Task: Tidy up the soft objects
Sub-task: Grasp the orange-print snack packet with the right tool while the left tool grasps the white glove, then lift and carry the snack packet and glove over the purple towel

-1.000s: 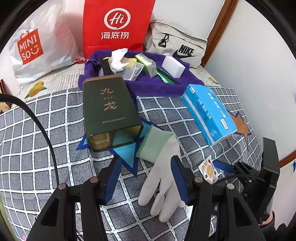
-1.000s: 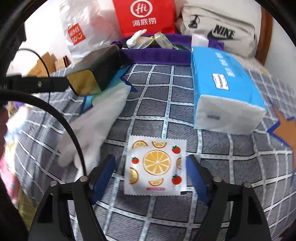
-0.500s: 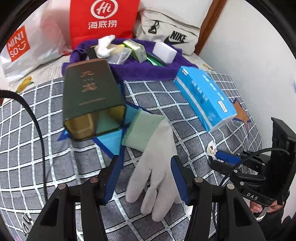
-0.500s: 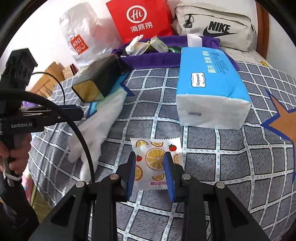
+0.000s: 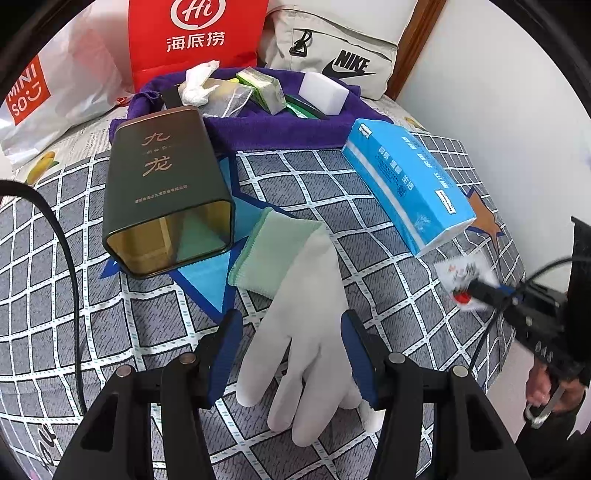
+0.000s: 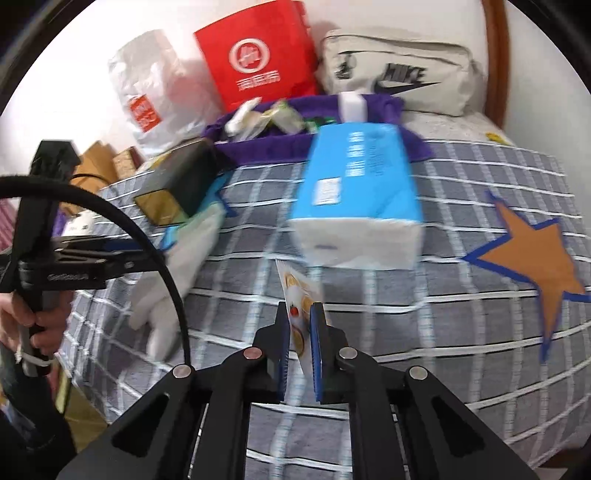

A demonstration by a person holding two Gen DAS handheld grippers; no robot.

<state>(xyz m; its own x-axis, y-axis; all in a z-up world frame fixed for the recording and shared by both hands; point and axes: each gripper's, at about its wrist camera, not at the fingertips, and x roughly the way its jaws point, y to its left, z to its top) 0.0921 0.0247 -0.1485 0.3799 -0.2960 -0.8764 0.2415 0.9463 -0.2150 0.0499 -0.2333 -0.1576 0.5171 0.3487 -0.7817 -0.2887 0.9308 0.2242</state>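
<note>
The work surface is a bed (image 5: pixel 92 306) covered with a grey checked sheet, set against a white wall, with a red paper bag (image 5: pixel 195 33), a white shopping bag (image 5: pixel 44 92) and a beige pouch (image 5: pixel 332 48) lined up at its far end. In front of these lies a purple cloth tray (image 5: pixel 280 125) already holding several small items, and we judge it to be the collecting place. Nearer to us lie a dark green tin (image 5: pixel 162 184) on its side, a blue tissue pack (image 5: pixel 406 181) and a white glove (image 5: pixel 306 317) with a green cuff. We hold the left gripper (image 5: pixel 291 354) over the glove with its fingers about half open, one on either side of the palm; whether they touch the fabric we cannot tell. The glove looks light, limp and non-fragile, so we would pinch it across the palm or at the cuff to prevent trailing. The right gripper (image 6: pixel 300 339) has its fingers closing, nearly together, on a small fruit-printed sachet (image 6: pixel 299 295), which stands edge-up between them and clear of the sheet. The sachet appears thin, light and smooth, so it may slip from a loose grip.
</note>
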